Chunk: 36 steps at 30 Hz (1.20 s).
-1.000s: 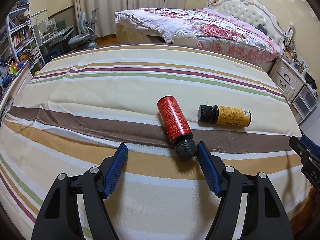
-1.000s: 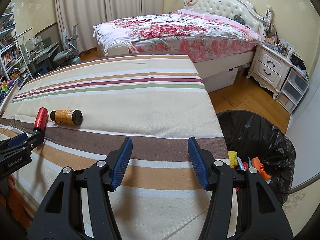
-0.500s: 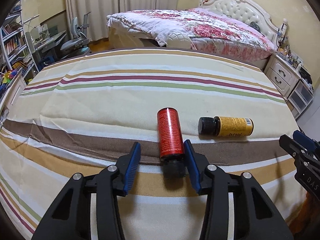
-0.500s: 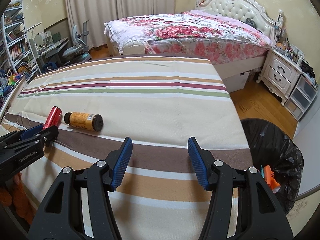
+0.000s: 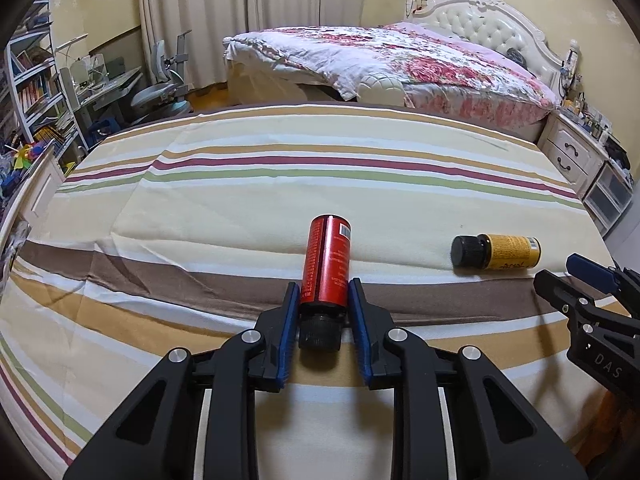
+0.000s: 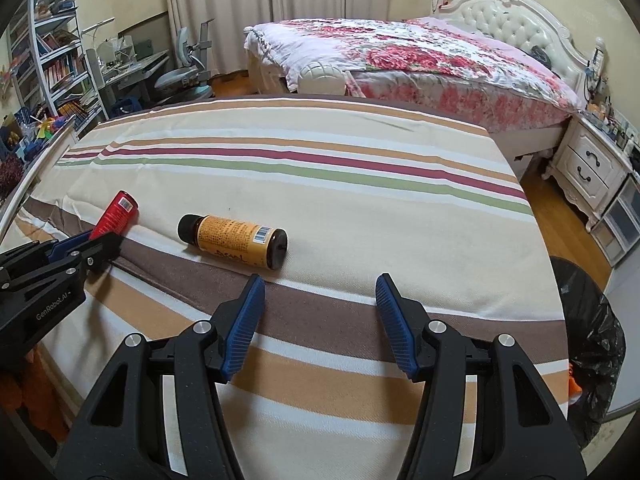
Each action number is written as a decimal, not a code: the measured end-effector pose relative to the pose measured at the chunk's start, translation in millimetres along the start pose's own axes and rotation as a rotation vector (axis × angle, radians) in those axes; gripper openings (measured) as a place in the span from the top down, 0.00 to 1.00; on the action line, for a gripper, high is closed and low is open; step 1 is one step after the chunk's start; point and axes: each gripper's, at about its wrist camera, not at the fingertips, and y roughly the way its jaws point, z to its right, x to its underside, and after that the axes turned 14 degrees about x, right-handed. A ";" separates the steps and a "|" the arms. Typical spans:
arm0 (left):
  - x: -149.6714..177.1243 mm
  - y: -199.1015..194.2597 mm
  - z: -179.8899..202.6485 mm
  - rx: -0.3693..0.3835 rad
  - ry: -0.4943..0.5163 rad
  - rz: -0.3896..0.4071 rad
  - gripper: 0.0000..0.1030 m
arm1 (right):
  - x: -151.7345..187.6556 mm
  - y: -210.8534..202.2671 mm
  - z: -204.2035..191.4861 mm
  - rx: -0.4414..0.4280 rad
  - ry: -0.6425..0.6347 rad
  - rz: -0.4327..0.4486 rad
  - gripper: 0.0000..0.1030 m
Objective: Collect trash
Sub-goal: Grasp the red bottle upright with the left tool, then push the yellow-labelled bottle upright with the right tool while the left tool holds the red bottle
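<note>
We have the left tool (image 5: 323, 312) closing on the red bottle (image 5: 327, 264), pads at its lower body just above the cap as it lies on the striped desk (image 5: 280, 184). So near one end, it may tip or slip when lifted. Our right tool (image 6: 320, 312) stands half open and empty, short of the yellow bottle (image 6: 234, 240). Only the right view shows the black bin bag (image 6: 592, 340) off the desk's edge; only the left shows the pads' contact.

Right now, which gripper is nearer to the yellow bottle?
Right. The right gripper is open just in front of the yellow bottle, not touching. The left gripper is further aside, closing around the red bottle.
</note>
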 end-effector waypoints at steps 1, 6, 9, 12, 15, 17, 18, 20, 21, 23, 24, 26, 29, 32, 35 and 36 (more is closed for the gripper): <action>-0.3 -0.7 -3.2 -0.004 -0.004 0.002 0.75 | -2.1 2.5 0.1 0.002 0.002 -0.003 0.45; -0.9 -3.1 -21.0 -0.009 -0.037 0.009 0.75 | -15.9 13.3 -1.7 0.029 0.004 -0.002 0.45; -2.4 -5.0 -28.2 -0.012 -0.047 0.016 0.75 | -24.8 20.5 -3.9 0.040 0.006 -0.003 0.45; -4.0 -5.7 -34.6 -0.017 -0.053 0.020 0.75 | -32.9 27.5 -6.8 0.044 0.007 -0.006 0.45; -4.6 -7.6 -41.3 -0.022 -0.060 0.027 0.75 | -39.3 32.9 -12.1 0.046 0.006 -0.013 0.45; -5.4 -9.3 -46.4 -0.026 -0.064 0.033 0.75 | -42.4 32.8 -14.1 0.056 0.013 -0.010 0.45; -5.4 -10.2 -49.4 -0.027 -0.069 0.036 0.75 | -43.4 32.3 -14.6 0.056 0.020 -0.010 0.45; -6.2 -11.0 -54.7 -0.025 -0.082 0.039 0.75 | -45.3 30.6 -16.0 0.057 0.031 -0.008 0.45; -6.0 -12.0 -57.5 -0.024 -0.087 0.041 0.75 | -46.1 29.7 -17.3 0.061 0.034 -0.005 0.45; -5.9 -13.8 -60.8 -0.026 -0.090 0.047 0.75 | -47.9 28.4 -19.2 0.066 0.042 -0.001 0.45; -5.8 -14.8 -62.6 -0.027 -0.090 0.050 0.75 | -49.0 27.7 -20.2 0.070 0.046 0.000 0.45; -6.5 -15.8 -67.6 -0.028 -0.091 0.053 0.75 | -51.5 26.3 -20.5 0.078 0.057 0.004 0.45; -8.4 -16.8 -75.0 -0.032 -0.097 0.057 0.75 | -55.7 23.0 -21.6 0.066 0.081 0.006 0.45; -10.7 -17.6 -82.1 -0.040 -0.101 0.062 0.75 | -59.0 19.9 -27.5 0.053 0.083 0.012 0.45; -11.3 -18.4 -89.3 -0.046 -0.110 0.066 0.75 | -60.9 20.1 -37.8 0.036 0.074 0.006 0.42; -11.5 -18.6 -91.2 -0.047 -0.114 0.067 0.75 | -60.8 20.9 -41.6 0.037 0.069 0.003 0.41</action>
